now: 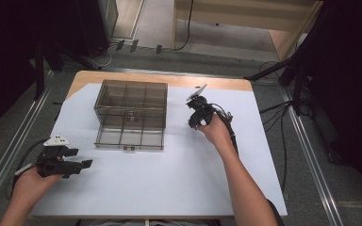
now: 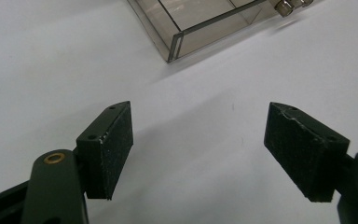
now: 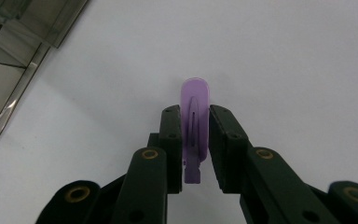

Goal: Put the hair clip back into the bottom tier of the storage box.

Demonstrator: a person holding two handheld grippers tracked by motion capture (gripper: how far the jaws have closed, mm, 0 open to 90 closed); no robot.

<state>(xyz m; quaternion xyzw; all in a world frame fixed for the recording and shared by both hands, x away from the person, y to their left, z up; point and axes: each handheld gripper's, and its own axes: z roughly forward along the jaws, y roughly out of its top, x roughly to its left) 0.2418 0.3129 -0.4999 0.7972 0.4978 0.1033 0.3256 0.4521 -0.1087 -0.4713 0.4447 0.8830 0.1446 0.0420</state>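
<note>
**Right gripper view: purple clip held over the counter, organizer box alongside**

Item 1, purple clip (image 3: 196, 121). The right hand-held gripper (image 3: 196, 116) is clamping it between its two pads, jaws drawn nearly together on the flat faces. The rounded end is pointing away from the camera and a small stub is hanging toward it. It is looking like thin moulded plastic: light, stiff, smooth enough to slip if pinched at the rounded tip. Best hold, by my judgement, is across the broad middle, as now; a hard squeeze could be snapping or springing it. Whether it is touching the white sheet cannot be told.

Item 2, box (image 1: 130, 114). Smoky clear plastic with divided compartments and small metal knobs on the drawer fronts, sitting on the counter (image 1: 169, 179) left of the right hand-held gripper (image 1: 194, 118). Rigid and probably brittle at the corners; likely to be sliding on the sheet if pushed.

Item 3, left hand-held gripper (image 2: 198, 149). Jaws are standing wide apart, holding nothing, hovering near the box's near corner (image 2: 175, 46).
</note>
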